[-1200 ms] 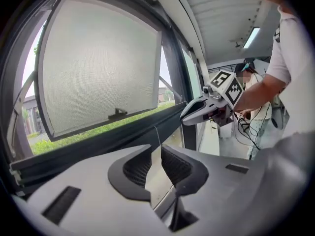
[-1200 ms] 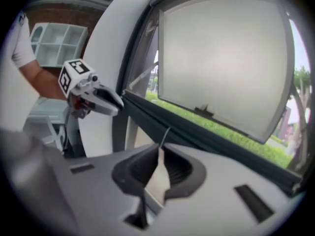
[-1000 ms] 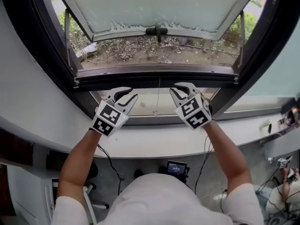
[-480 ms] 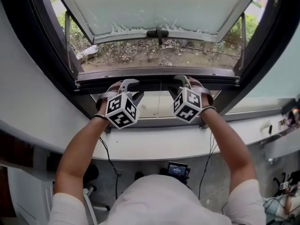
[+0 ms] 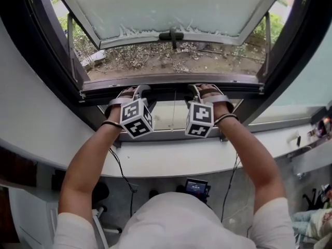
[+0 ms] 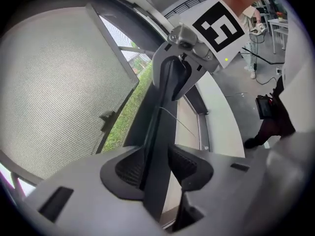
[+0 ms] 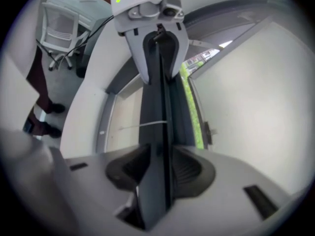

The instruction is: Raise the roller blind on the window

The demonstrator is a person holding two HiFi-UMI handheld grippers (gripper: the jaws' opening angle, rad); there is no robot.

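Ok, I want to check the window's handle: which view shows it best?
The head view: the black handle sits centred on the open sash's lower edge. The left gripper view shows only a small dark silhouette; the right gripper view, a tiny blurred speck.

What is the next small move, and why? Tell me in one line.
The left tongs and right tongs have just been opening and now straddle the dark bar, with the pads apparently not pressing it. The likely next move is to close both on the bar, since nothing is gripped yet to lift.
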